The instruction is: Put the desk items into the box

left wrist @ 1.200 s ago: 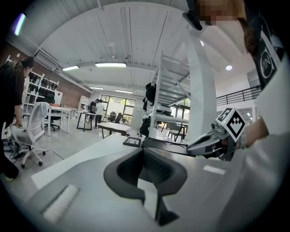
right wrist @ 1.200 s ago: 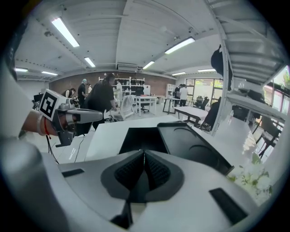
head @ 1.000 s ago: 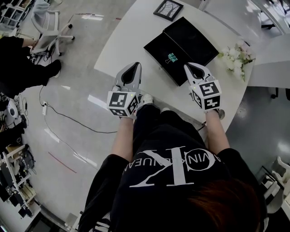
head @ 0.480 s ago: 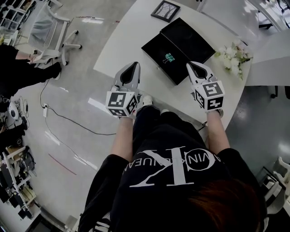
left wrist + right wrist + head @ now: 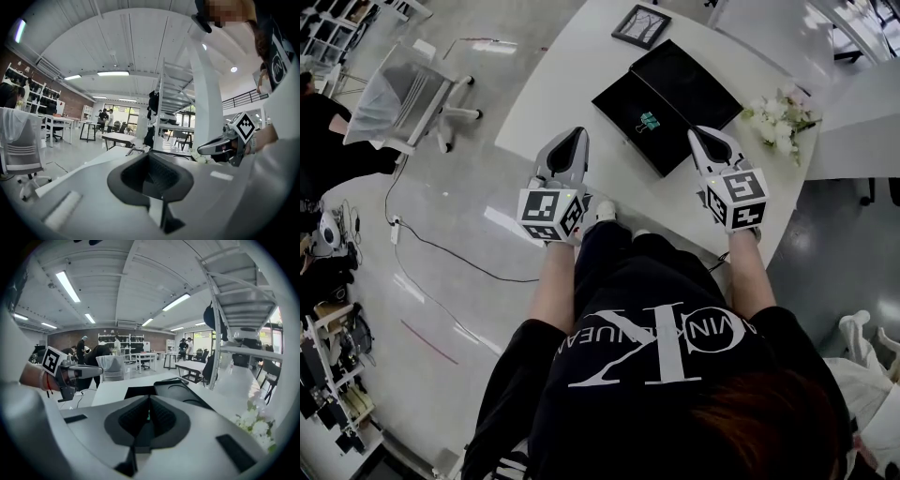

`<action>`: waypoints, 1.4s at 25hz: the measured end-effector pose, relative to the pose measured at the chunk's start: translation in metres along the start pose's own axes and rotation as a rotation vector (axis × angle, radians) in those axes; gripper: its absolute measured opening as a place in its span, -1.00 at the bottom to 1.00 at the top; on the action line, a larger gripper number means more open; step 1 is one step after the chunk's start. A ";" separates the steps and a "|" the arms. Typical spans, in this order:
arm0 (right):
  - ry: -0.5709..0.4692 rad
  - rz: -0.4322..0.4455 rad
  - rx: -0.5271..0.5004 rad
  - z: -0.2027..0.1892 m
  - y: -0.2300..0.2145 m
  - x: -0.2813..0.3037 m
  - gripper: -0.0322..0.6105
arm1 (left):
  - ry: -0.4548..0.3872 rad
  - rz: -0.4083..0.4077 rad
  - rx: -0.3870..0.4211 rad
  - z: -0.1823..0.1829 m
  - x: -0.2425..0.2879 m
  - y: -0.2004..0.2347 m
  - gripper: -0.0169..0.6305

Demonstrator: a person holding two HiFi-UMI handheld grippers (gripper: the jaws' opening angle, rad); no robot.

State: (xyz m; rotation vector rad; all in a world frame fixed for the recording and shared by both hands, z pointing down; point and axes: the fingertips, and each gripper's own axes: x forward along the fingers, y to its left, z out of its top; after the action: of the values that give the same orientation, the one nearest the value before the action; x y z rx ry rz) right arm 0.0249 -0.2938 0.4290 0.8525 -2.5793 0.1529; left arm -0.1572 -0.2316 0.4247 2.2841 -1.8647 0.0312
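- The left tongs [image 5: 574,137] are closed on nothing. In the left gripper view the ribbed pads meet with no object between them. They hang at the near edge of the desk [image 5: 572,66], pointing across it.
- The right tongs [image 5: 697,137] are likewise pressed together and empty. A thin slit between the pads shows only a speck of green from beyond. They are level with the left pair, just short of the box [image 5: 689,70].
- Both pairs are held low, side by side and close to the body. This reads as a ready stance rather than a reach, with neither committed to an item.
- The black box lies open on the desk between and beyond the two tips, its two flat halves spread side by side so the inside is easy to reach from above.
- A teal binder clip [image 5: 650,120] lies on the nearer half, so that item seems to be in already.
- A picture frame [image 5: 639,25] lies flat on the desk past the box, apart from it. It is probably the next item to collect.
- White flowers [image 5: 780,114] lie at the desk's right edge, near the right tongs.
- An office chair [image 5: 405,94] stands on the floor well to the left.
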 end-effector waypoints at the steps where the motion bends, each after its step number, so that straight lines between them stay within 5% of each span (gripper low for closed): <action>1: -0.005 -0.001 0.000 0.001 -0.001 -0.001 -0.85 | -0.002 0.002 0.001 0.001 0.000 0.000 -0.91; 35: -0.168 -0.037 0.015 0.039 -0.023 -0.022 -0.85 | -0.079 0.036 0.022 0.043 0.004 0.009 -0.91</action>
State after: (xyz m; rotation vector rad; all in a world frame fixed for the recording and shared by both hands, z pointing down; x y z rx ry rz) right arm 0.0409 -0.3096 0.3840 0.9549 -2.7182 0.0931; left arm -0.1699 -0.2440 0.3841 2.2982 -1.9537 -0.0341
